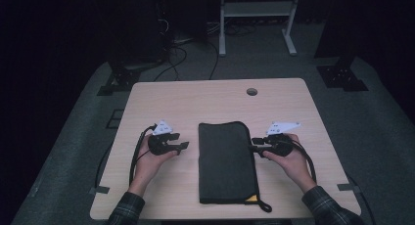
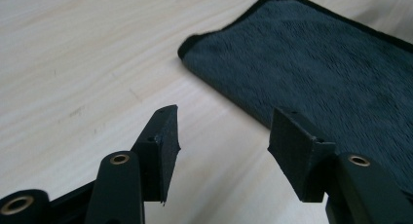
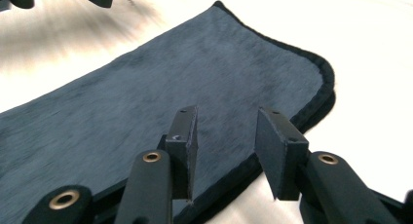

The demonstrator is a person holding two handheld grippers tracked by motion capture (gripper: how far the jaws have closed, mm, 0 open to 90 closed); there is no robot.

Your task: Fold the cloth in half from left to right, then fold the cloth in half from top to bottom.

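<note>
Between the tongs: folded dark cloth [image 1: 226,162], flat on the worktop [image 1: 205,95].
Left tongs [image 1: 185,146]: released, nothing gripped, just beside the cloth's left edge.
Right tongs [image 1: 253,145]: parted, nothing pinched, over the cloth's right hem.

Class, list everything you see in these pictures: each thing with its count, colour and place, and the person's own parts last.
Cloth: one, dark grey, folded, lying at the table's middle between the hands.
Table: one, light wood, with a round hole near its far edge.
Frame: one, white, on the floor beyond the table.
Left hand-held gripper: one, black, left of the cloth, jaws apart, nothing between them.
Right hand-held gripper: one, black, at the cloth's right edge, jaws apart.
</note>
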